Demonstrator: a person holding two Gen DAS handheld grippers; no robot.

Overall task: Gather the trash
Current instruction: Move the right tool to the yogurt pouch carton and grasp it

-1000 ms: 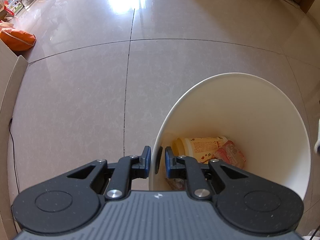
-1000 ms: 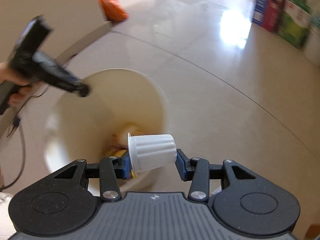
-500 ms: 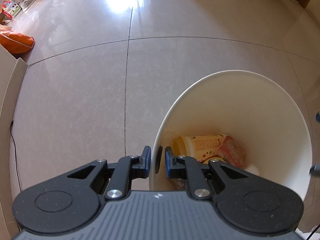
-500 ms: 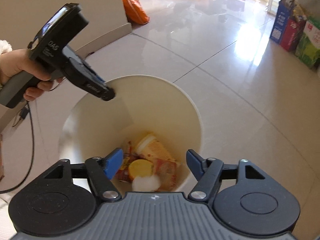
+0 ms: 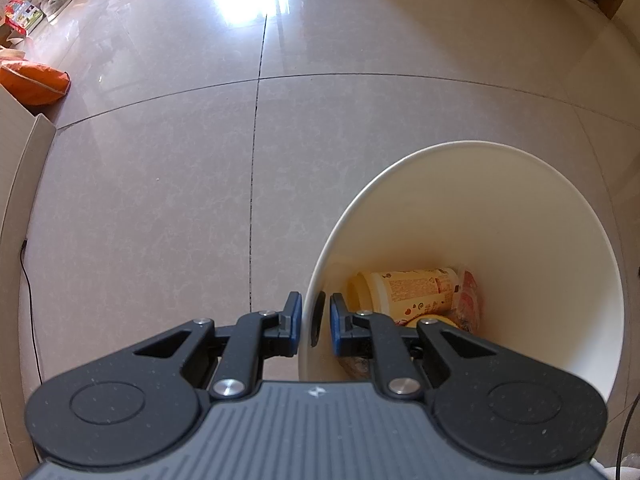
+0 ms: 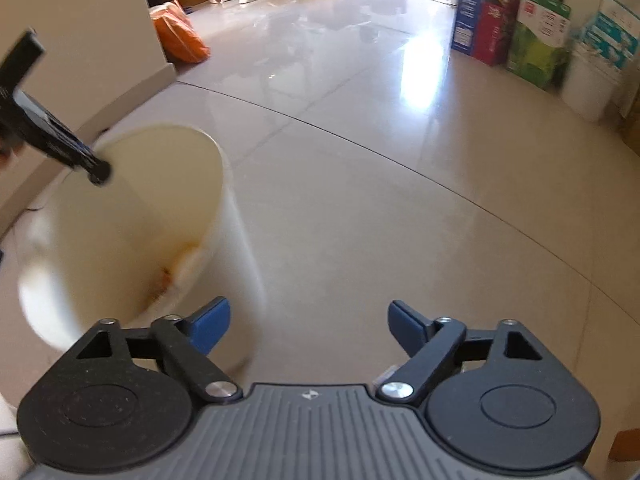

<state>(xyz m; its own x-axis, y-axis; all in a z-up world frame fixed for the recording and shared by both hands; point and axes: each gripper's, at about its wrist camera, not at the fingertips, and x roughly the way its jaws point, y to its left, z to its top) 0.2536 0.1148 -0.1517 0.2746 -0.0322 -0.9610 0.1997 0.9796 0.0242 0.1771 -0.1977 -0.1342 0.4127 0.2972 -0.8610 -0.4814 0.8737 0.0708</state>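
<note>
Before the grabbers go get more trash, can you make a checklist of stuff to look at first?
1. Left gripper pinching the rim of the white bin: ok, one finger outside the wall, one inside.
2. Right gripper empty and open: ok, nothing between its blue fingers.
3. Trash sits inside the bin: ok, a yellow printed cup and a red wrapper lie at the bottom.
4. Room left in the bin: ok, only the bottom is filled.
5. Next piece of trash in sight: not ok, the tiled floor nearby is bare.
6. Bin upright: cannot tell, the right view is blurred.
</note>
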